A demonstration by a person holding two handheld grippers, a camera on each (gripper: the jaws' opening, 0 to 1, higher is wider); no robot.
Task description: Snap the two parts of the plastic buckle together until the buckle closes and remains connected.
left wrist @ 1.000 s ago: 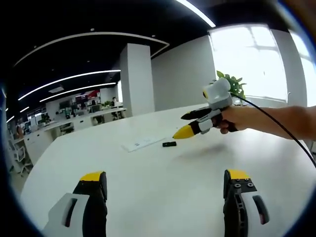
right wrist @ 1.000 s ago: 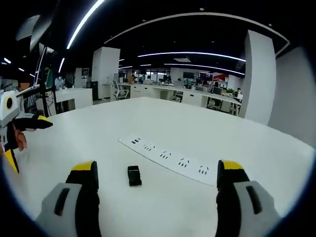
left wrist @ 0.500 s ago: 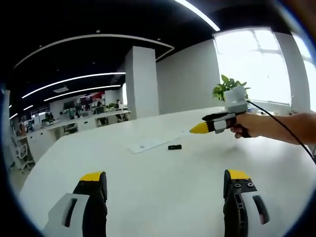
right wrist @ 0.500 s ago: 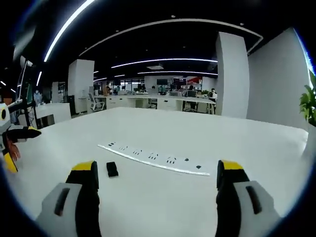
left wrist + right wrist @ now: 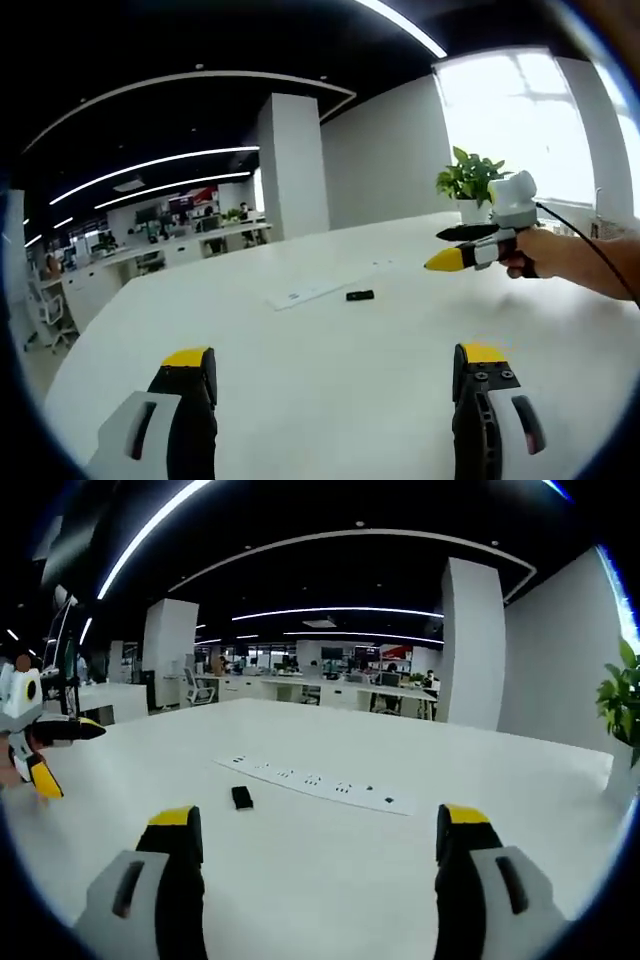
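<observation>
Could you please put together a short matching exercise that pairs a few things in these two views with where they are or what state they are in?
Column one:
1. black buckle
2. white power strip
3. potted plant
4. left gripper

Column two:
a. at the table's far edge, near the bright window
b. jaws wide apart, holding nothing
c. lying alone on the white table, beside the long white bar
d. long, flat, set with rows of dark sockets

Pairs: 1-c, 2-d, 3-a, 4-b
</observation>
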